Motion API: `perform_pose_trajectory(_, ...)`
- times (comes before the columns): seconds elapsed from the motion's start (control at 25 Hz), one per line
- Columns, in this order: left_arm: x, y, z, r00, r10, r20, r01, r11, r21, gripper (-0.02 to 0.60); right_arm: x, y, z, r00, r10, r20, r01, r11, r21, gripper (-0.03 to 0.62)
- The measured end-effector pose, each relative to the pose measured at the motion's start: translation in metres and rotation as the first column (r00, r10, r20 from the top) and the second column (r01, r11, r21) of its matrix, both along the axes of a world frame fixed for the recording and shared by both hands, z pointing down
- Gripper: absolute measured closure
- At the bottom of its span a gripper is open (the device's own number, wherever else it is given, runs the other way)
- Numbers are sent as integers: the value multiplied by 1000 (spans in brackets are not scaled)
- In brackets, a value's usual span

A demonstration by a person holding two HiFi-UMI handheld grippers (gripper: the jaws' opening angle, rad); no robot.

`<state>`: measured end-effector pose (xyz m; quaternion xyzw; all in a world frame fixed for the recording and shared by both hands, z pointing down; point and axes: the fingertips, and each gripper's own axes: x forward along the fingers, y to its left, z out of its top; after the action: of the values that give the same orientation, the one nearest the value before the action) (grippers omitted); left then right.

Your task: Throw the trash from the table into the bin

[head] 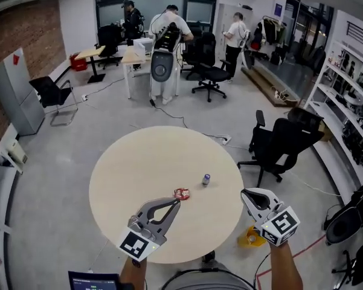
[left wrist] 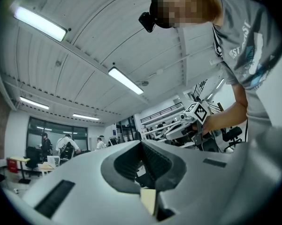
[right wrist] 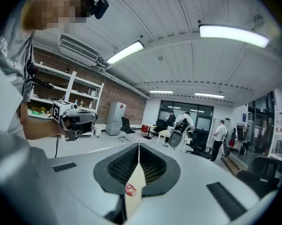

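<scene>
1. At the round table's (head: 139, 162) near edge, the left gripper (head: 176, 201) and right gripper (head: 247, 193) hover with their jaws pressed together, empty.
2. The crumpled red wrapper (head: 182, 193) lies on the table just past the left gripper, so closed jaws could shove it off.
3. Farther in, the small can (head: 206, 179) could topple and roll if nudged.

Brick wall (head: 18, 35), grey floor (head: 66, 180), black office chairs (head: 284, 141), shelving (head: 350, 89).

Just past your left gripper (head: 178, 201) fingertips, the red scrap (head: 182, 193) is too small to name, and so is the little can (head: 206, 179) further ahead. Back from your right gripper (head: 246, 195) fingertips, the table (head: 151, 162) half hides a yellow thing (head: 252, 238). The picture's bottom edge cuts off your forearms (head: 287, 267).
</scene>
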<state>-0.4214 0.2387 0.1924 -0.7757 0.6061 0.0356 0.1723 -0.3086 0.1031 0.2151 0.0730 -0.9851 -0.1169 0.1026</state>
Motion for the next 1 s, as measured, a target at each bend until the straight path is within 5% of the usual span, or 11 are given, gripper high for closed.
perform_pose_trajectory(0.28, -40, 3, 31, 992, -119, -35, 117, 992, -44, 540, -94, -1, 63, 972, -203, -114, 199, 979, -53, 582)
perform_pose_trajectory(0.36, -49, -6, 53, 989, -146, -1, 145, 983, -112, 540, -116, -10, 87, 957, -251, -149, 242, 967, -75, 580)
perform_pose_trajectory(0.48, -68, -18, 86, 982, -180, 52, 187, 956, -224, 540, -154, -21, 127, 923, -323, -211, 301, 945, -128, 489)
perform_pose_trajectory(0.68, -97, -48, 110, 963, -257, -84, 234, 948, -216, 540, -206, -39, 200, 844, -431, -319, 383, 901, -203, 389)
perform_pose_trajectory(0.84, -109, -68, 151, 960, -278, -41, 249, 909, -334, 540, -238, -58, 263, 777, -485, -401, 423, 875, -238, 338)
perform_pose_trajectory(1.0, -123, -86, 166, 926, -338, -170, 279, 912, -300, 540, -259, -75, 329, 708, -517, -482, 432, 856, -283, 289)
